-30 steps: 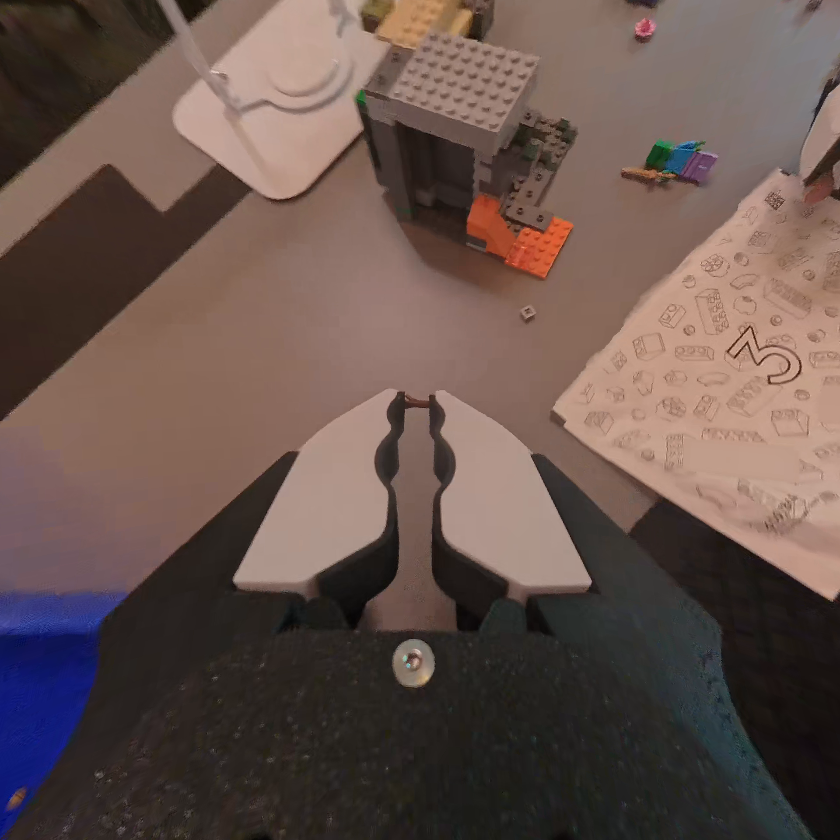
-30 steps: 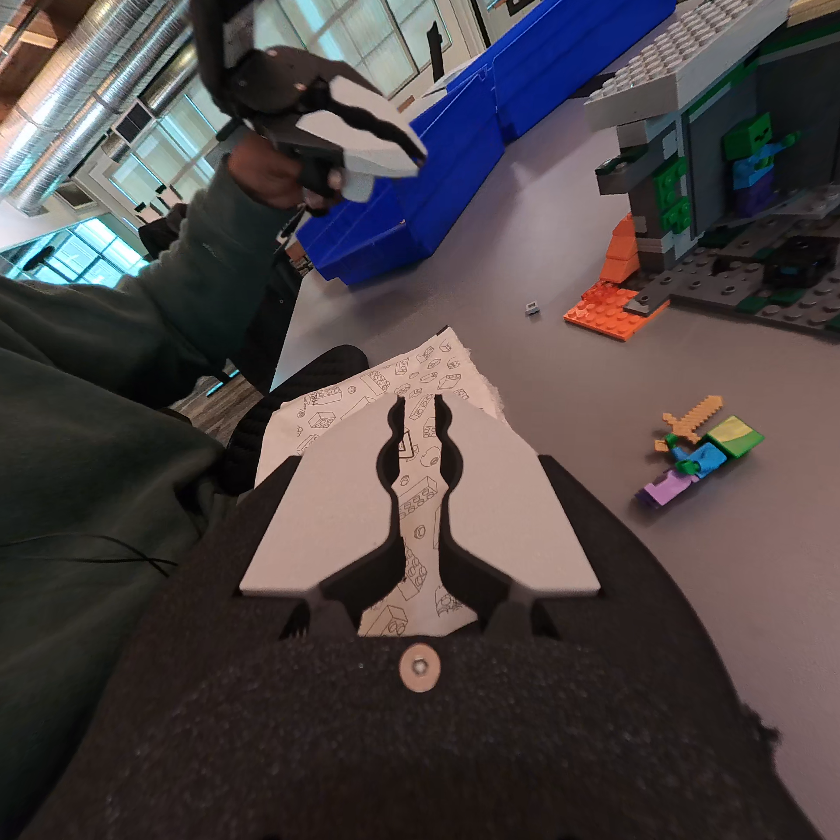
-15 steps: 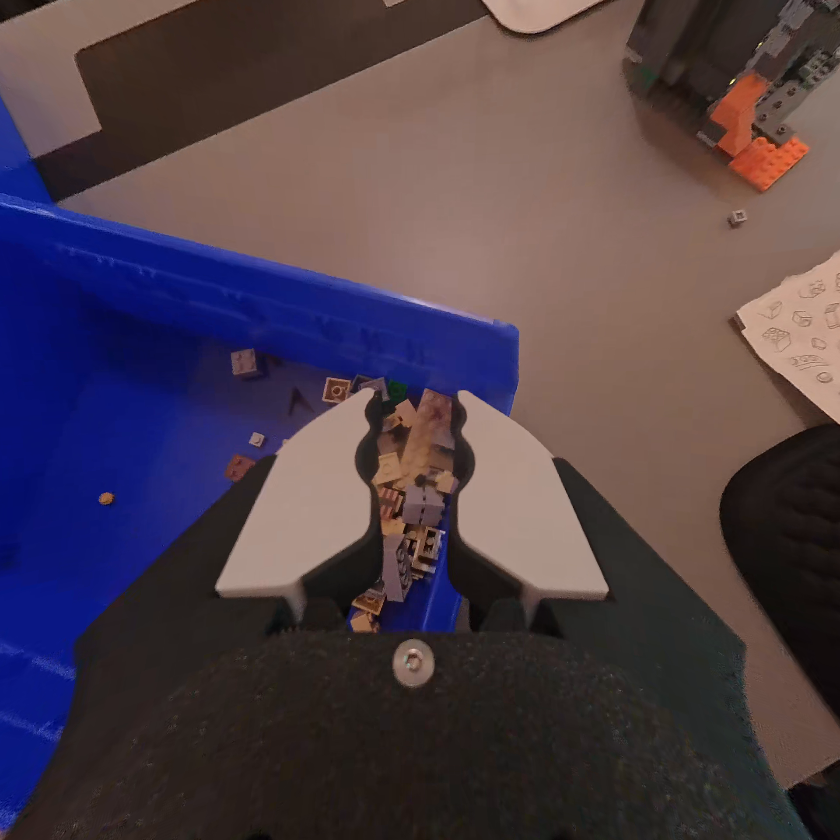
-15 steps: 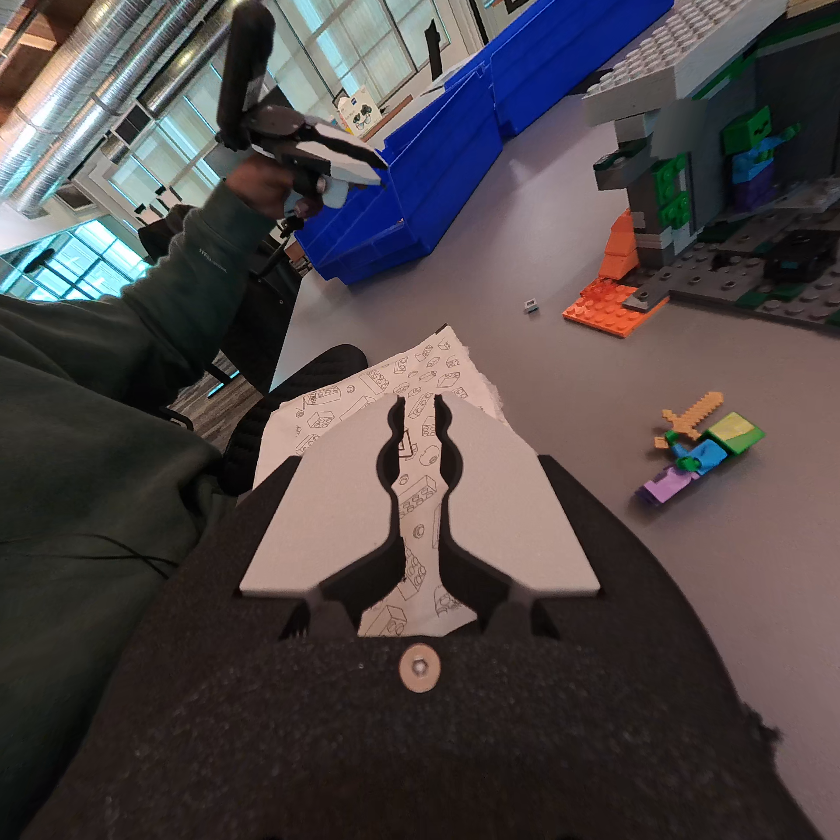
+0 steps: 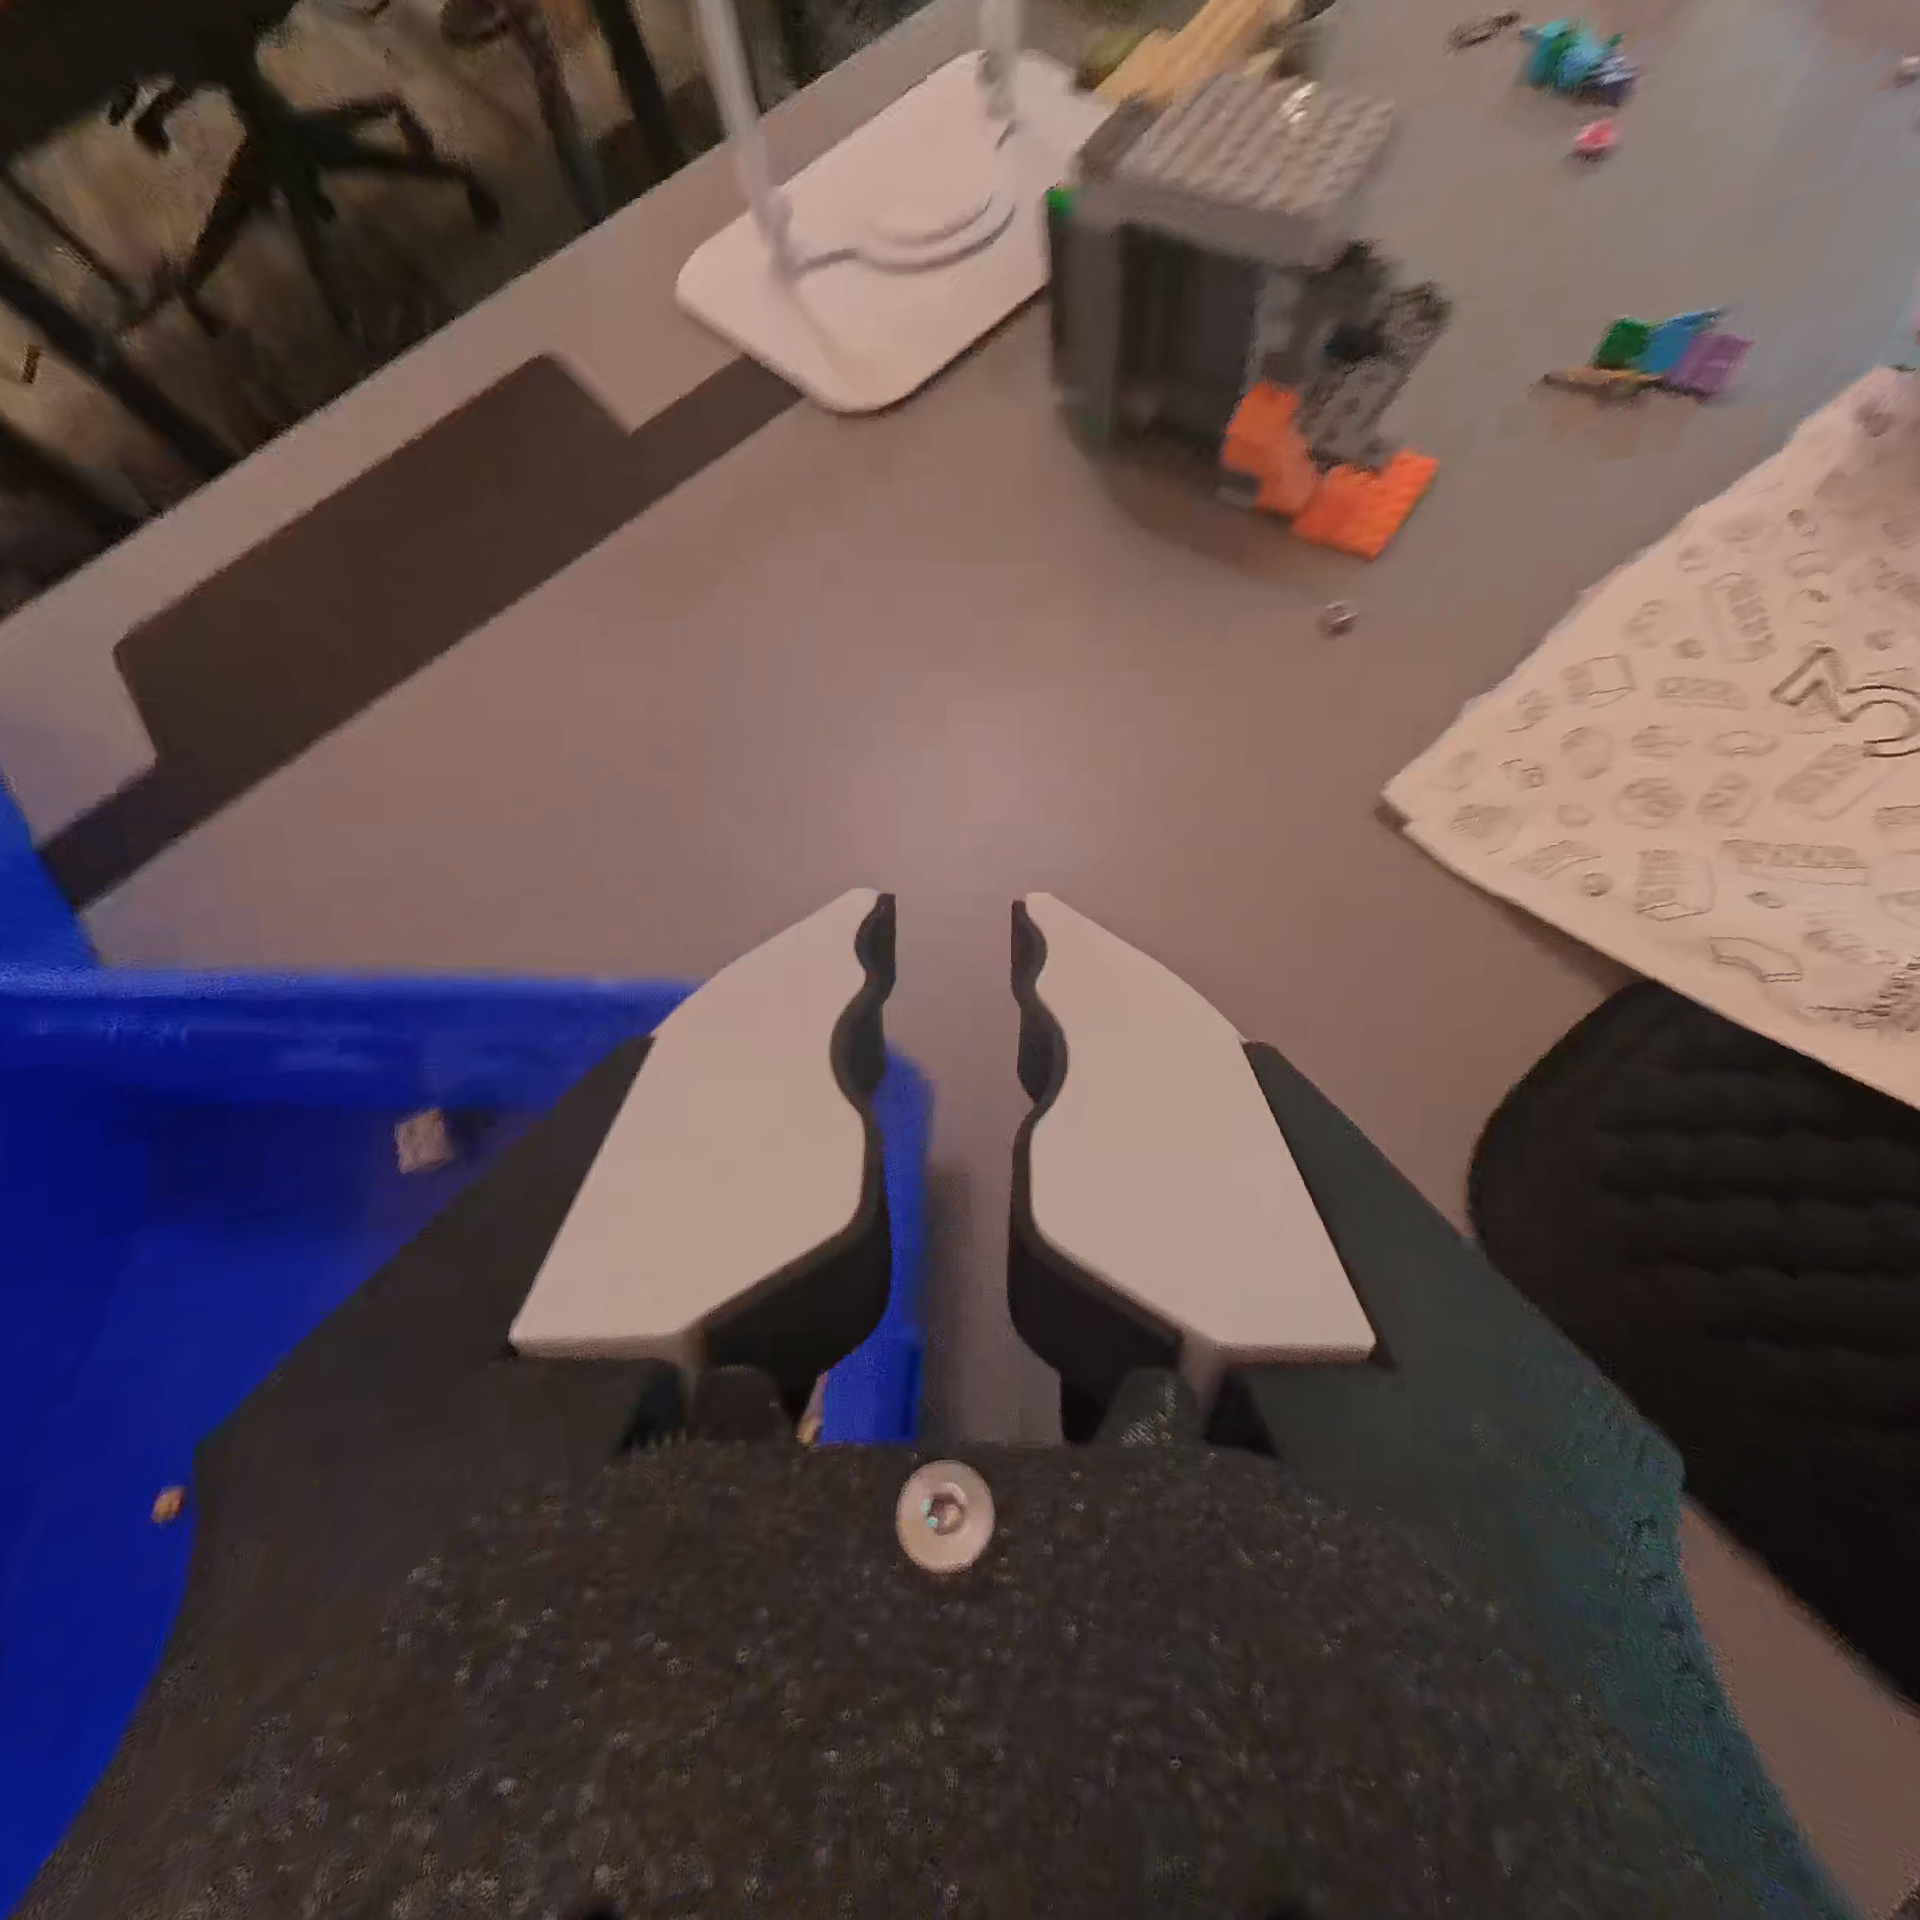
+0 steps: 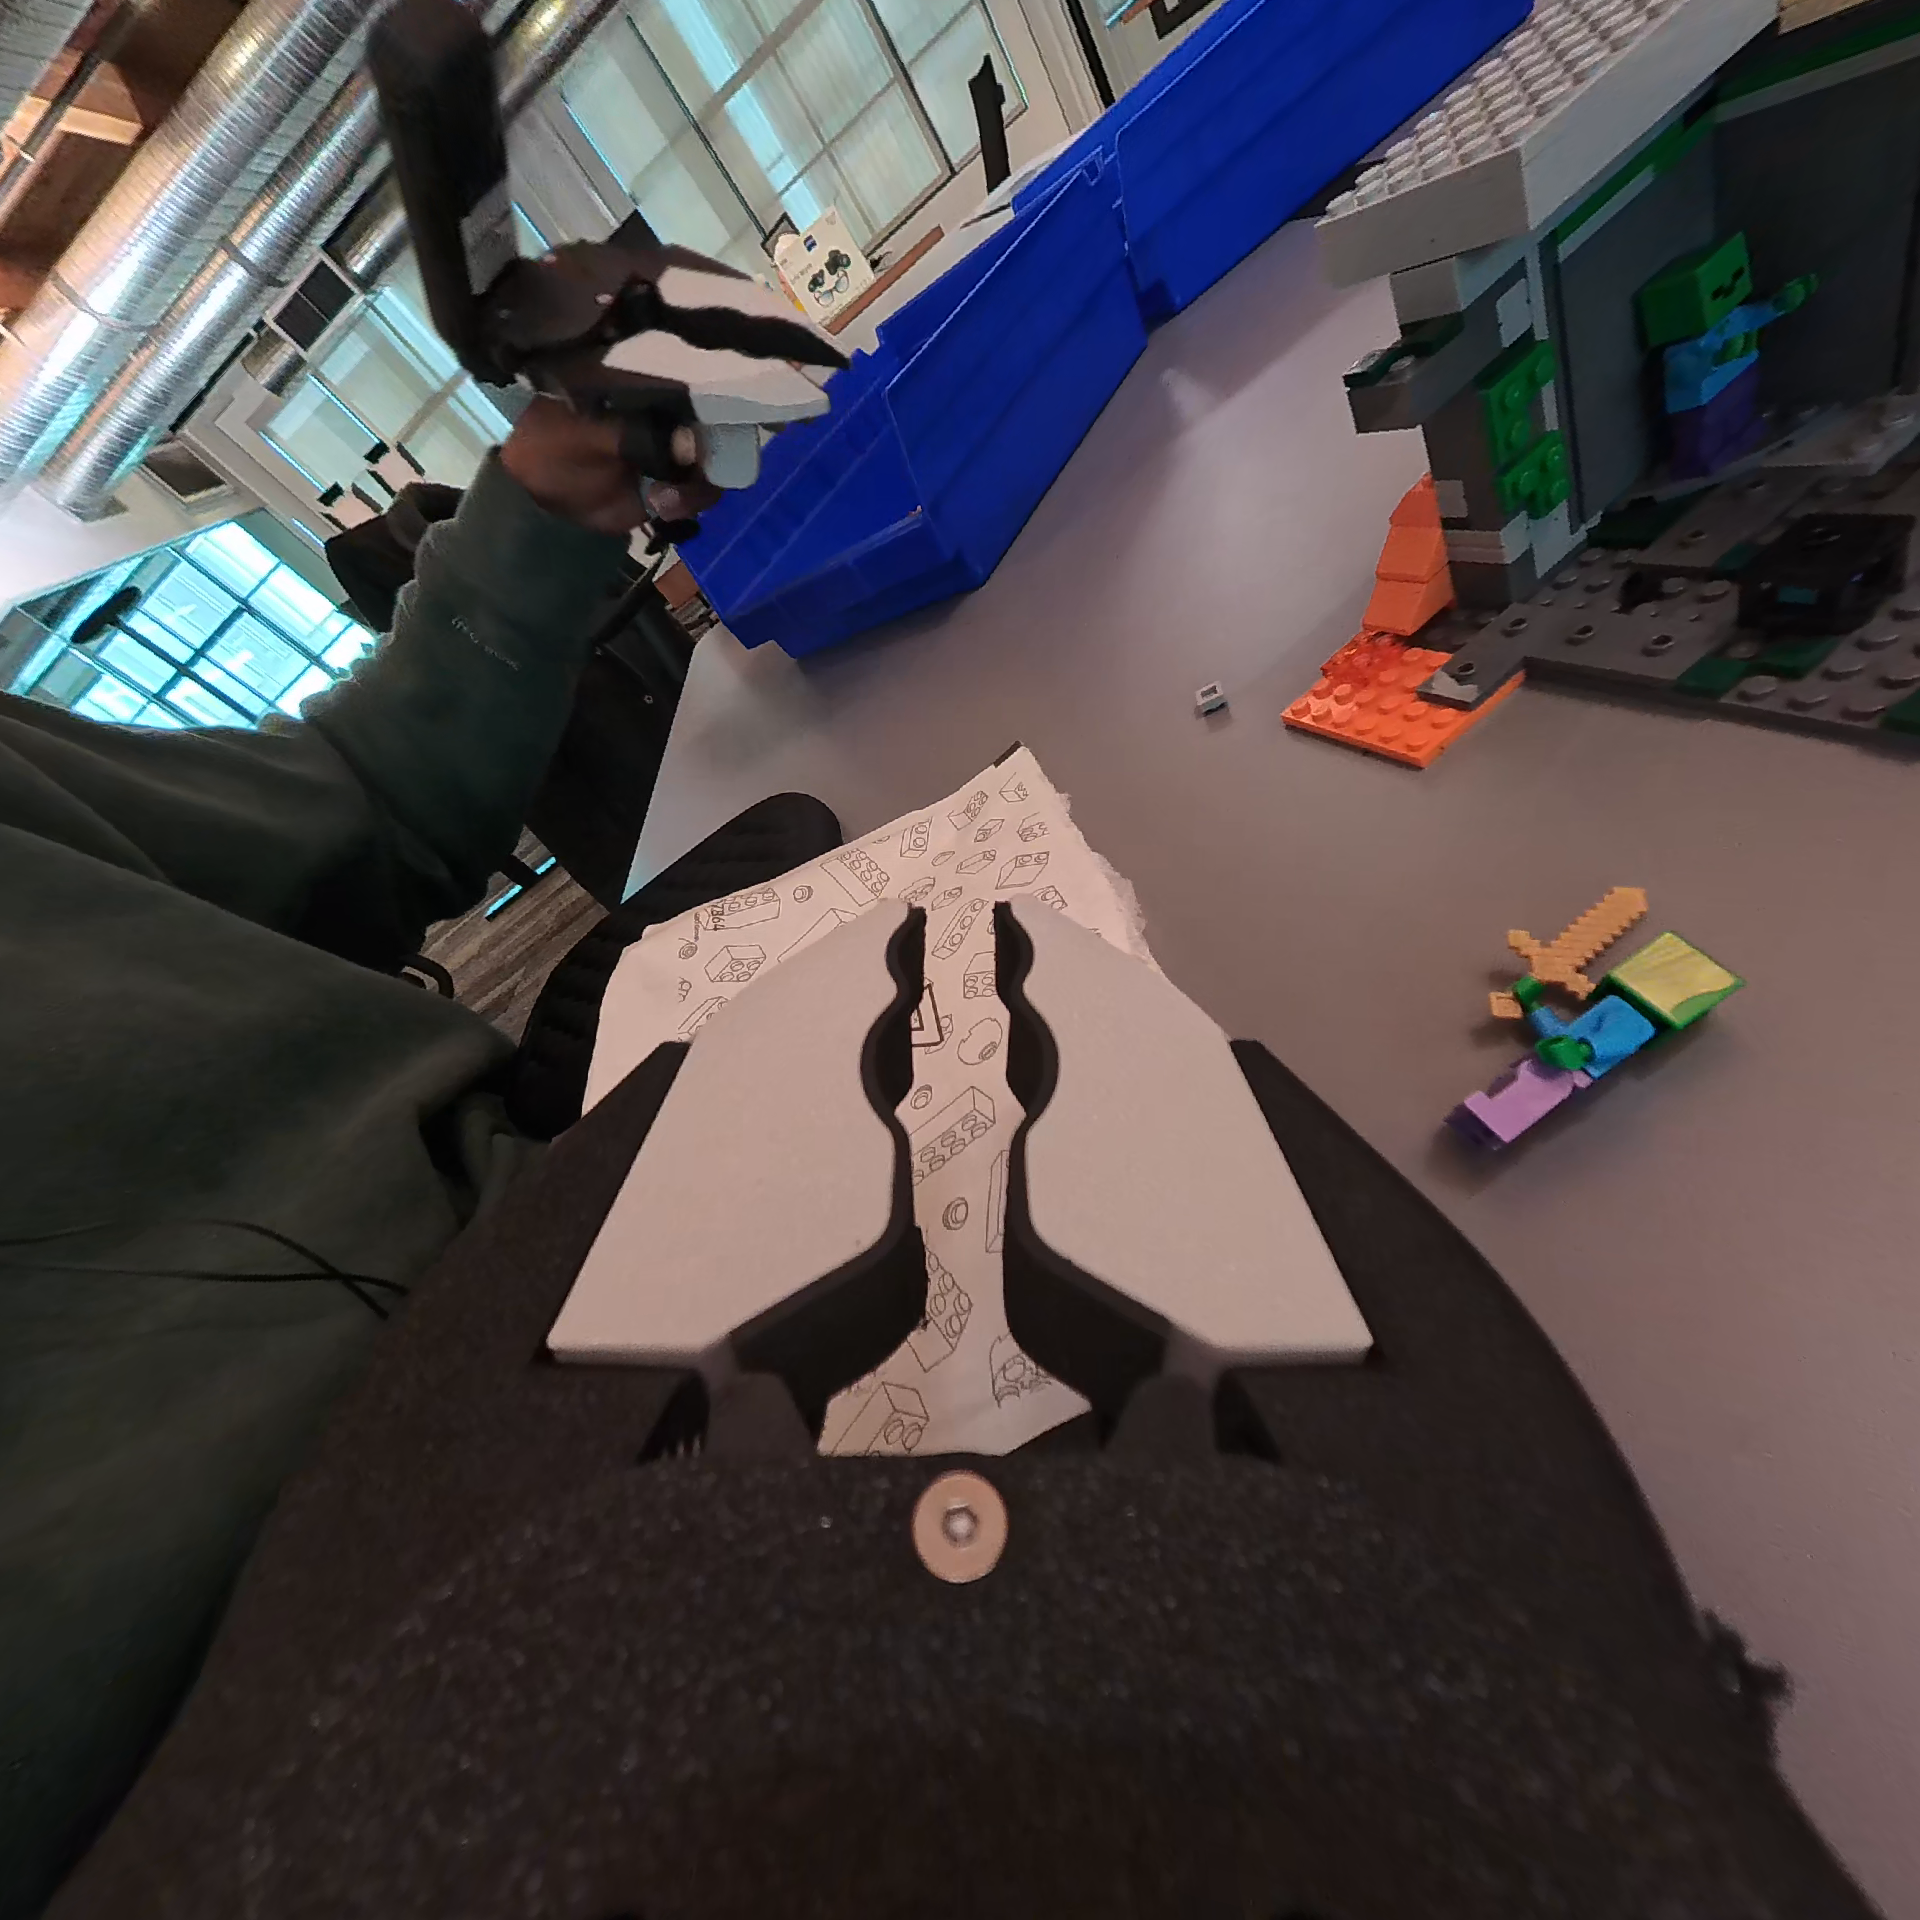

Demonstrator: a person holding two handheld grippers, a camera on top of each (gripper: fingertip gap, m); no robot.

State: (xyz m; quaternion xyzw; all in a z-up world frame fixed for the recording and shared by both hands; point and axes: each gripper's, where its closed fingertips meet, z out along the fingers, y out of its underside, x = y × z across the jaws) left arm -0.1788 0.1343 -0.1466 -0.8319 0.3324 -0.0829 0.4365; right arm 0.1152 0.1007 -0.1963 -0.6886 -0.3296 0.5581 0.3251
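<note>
**Blue bin under the left claw, printed sheet under the right**

Blue bin (image 5: 260, 1195) lies low left beneath the left claw (image 5: 951, 914), its jaws parted and empty over bare grey table (image 5: 831, 727). Bin contents mostly hidden; one small brick shows, blurred. Right claw (image 6: 958, 914) hangs just above the printed paper sheet (image 6: 935, 862), jaws narrowly apart, holding nothing. Toy figure (image 6: 1590, 1029) lies flat to its right, long axis slanting toward the brick building (image 6: 1621, 343), cut off at the frame edge.

Blue bin (image 5: 260, 1143) — cut off left, contents blurred.
</note>
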